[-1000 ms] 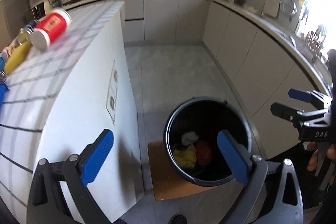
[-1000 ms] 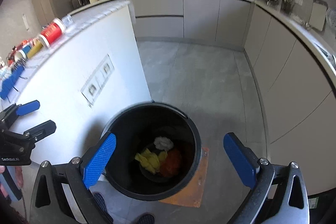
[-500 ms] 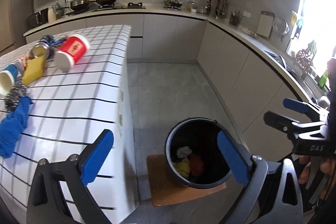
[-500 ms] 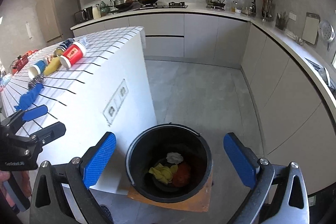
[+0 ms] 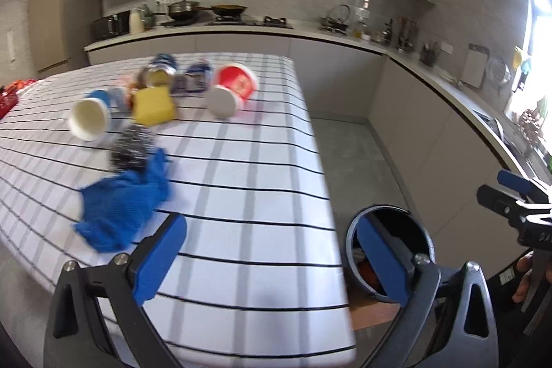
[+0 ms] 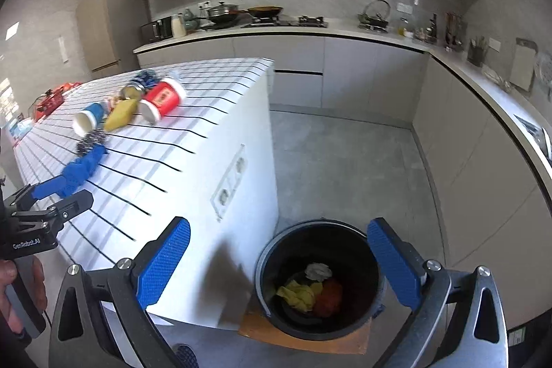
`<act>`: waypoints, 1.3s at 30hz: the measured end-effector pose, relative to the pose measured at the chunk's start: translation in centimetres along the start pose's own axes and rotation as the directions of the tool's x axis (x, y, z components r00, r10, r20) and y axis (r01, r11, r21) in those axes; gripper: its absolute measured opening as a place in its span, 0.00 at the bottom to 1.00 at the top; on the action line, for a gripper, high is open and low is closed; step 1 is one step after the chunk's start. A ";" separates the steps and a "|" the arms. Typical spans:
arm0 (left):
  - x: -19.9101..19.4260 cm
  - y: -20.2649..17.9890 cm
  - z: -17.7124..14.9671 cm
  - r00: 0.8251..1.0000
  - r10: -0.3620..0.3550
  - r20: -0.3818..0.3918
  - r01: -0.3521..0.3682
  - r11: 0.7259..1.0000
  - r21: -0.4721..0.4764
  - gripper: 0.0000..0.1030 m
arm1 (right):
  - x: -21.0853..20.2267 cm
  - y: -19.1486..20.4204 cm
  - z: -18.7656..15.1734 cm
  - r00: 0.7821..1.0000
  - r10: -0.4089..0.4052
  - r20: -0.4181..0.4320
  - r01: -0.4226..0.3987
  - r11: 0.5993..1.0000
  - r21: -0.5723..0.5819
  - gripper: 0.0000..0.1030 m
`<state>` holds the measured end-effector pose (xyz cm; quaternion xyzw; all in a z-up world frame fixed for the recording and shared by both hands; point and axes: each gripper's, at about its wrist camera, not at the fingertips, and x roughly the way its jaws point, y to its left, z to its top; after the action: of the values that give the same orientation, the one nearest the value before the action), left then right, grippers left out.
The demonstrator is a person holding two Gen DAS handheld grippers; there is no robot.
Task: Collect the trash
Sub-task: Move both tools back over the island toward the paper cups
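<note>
Left claw point(image 5: 272, 256) hangs wide open w/ nothing between its blue pads, out over the near edge of the checked surface point(image 5: 248, 161). Right claw point(image 6: 279, 264) is spread just as wide, also empty, above the floor next to the black bin point(image 6: 319, 278).

The trash sits in two lots. Some is already in the bin: a yellow crumple, a white wad and smth red-orange at the bottom. The rest lies on the surface, well apart from both claws: a blue cloth point(image 5: 124, 206) nearest the left claw, a dark wiry scrubber point(image 5: 131, 149) touching its far side, then a yellow sponge-like block point(image 5: 153, 107), a tipped blue-and-white cup point(image 5: 91, 116), a tipped red cup point(image 5: 231, 90), an open tin point(image 5: 157, 76) on its side and a blue wrapper-ish thing behind, too blurred to name.

So I'd say roughly a third done, maybe less; approx six or seven pieces left. Looks like the gap between drops: neither claw carries anything, and the cloth seems the likeliest next pick for the left one. The bin stands on a brown board point(image 6: 262, 330) at the foot of the surface's end, close enough for a short carry.
</note>
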<state>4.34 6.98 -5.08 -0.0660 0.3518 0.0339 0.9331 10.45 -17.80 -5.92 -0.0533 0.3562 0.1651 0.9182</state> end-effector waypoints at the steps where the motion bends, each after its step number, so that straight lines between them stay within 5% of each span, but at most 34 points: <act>1: -0.2 0.8 0.0 1.000 0.008 0.003 -0.008 1.000 -0.005 0.97 | -0.1 0.8 0.4 1.000 0.008 0.009 -0.008 1.000 -0.008 1.00; 10: -2.7 9.9 0.1 0.990 0.140 0.034 -0.137 0.988 -0.075 0.97 | 0.4 11.8 3.8 0.990 0.139 0.040 -0.134 0.985 -0.111 1.00; 19: -4.8 18.2 -0.6 0.975 0.222 0.027 -0.216 0.965 -0.151 0.95 | 2.5 20.3 5.2 0.985 0.170 0.022 -0.166 0.979 -0.118 1.00; 39: 1.4 21.3 4.4 0.979 0.201 0.018 -0.195 0.966 -0.170 0.93 | 9.9 23.2 10.5 0.996 0.080 -0.041 -0.083 0.994 -0.065 1.00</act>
<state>5.96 28.76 -4.83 -0.1081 0.3361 0.1574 0.9222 16.07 8.85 -4.40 -0.0726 0.3700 0.2133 0.9013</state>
